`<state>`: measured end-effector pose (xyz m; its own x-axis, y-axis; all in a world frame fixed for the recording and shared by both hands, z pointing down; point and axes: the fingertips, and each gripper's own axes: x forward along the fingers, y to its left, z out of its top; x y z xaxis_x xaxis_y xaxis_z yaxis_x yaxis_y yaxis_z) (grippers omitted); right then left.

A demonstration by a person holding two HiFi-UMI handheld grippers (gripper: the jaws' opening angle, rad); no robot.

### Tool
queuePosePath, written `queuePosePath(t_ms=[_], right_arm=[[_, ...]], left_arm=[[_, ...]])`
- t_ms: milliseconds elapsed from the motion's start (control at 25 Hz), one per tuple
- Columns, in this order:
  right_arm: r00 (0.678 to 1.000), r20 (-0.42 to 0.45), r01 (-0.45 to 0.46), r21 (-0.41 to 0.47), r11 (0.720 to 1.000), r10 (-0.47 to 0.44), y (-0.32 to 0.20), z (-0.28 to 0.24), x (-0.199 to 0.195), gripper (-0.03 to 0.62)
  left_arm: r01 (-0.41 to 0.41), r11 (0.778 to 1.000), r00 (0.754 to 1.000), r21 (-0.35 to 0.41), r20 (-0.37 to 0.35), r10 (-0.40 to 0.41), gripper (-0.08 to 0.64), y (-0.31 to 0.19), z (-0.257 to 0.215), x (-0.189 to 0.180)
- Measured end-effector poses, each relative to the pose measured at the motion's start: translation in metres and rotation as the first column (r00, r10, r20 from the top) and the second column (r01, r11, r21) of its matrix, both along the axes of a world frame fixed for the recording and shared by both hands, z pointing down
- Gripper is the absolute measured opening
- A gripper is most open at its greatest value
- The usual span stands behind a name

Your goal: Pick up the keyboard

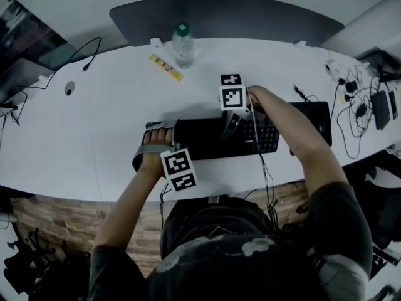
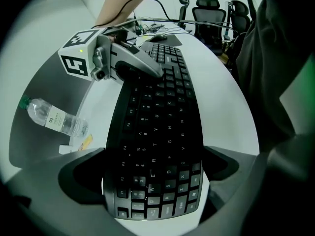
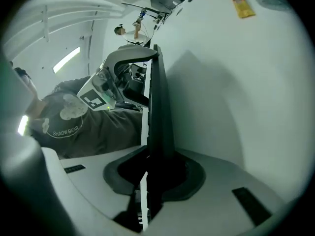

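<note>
A black keyboard [image 1: 207, 140] lies lengthwise across the white table [image 1: 75, 143] in front of me. My left gripper [image 1: 160, 130] is at its left end. In the left gripper view the keyboard [image 2: 157, 146] runs away between the jaws of the left gripper [image 2: 155, 181], whose pads meet its long edges. My right gripper [image 1: 232, 127] comes in from the far side near the keyboard's middle. In the right gripper view the keyboard [image 3: 160, 117] shows edge-on as a thin dark slab, and the right gripper [image 3: 155, 176] is shut across its thickness. Whether the keyboard is off the table I cannot tell.
A water bottle [image 1: 183, 44] and a yellow packet [image 1: 166, 67] sit at the back of the table. A black pad or second keyboard [image 1: 316, 121] lies to the right, with tangled cables and chargers [image 1: 360, 105] beyond. Office chairs [image 2: 209, 14] stand past the table's end.
</note>
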<state>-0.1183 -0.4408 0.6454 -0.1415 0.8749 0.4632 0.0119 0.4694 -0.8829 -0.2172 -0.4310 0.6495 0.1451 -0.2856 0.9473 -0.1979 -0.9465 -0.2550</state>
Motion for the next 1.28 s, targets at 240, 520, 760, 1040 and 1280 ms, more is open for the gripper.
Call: queuePosePath(t_ms=[240, 520, 760, 1040, 1280], right_arm=[[0.997, 0.041, -0.071, -0.008, 0.997, 0.071, 0.010, -0.013, 0.003, 0.072], [0.978, 0.096, -0.189, 0.011, 0.982, 0.188, 0.022, -0.026, 0.017, 0.072], [0.951, 0.135, -0.286, 0.032, 0.958, 0.279, 0.032, -0.039, 0.042, 0.072], [0.846, 0.253, -0.485, 0.000, 0.874, 0.469, 0.040, -0.062, 0.067, 0.072], [0.711, 0.364, -0.641, -0.015, 0.768, 0.601, 0.049, -0.070, 0.089, 0.072]], left_arm=[[0.008, 0.994, 0.999, 0.105, 0.048, -0.013, 0.589, 0.006, -0.009, 0.003], [0.028, 0.983, 0.995, 0.181, 0.085, -0.044, 0.589, 0.009, -0.020, 0.009], [0.038, 0.956, 0.993, 0.292, 0.094, -0.068, 0.589, 0.013, -0.044, 0.026], [0.244, 0.888, 0.969, 0.390, -0.071, -0.236, 0.588, 0.010, -0.088, 0.035], [0.491, 0.817, 0.868, 0.304, -0.253, -0.427, 0.588, 0.028, -0.104, 0.035]])
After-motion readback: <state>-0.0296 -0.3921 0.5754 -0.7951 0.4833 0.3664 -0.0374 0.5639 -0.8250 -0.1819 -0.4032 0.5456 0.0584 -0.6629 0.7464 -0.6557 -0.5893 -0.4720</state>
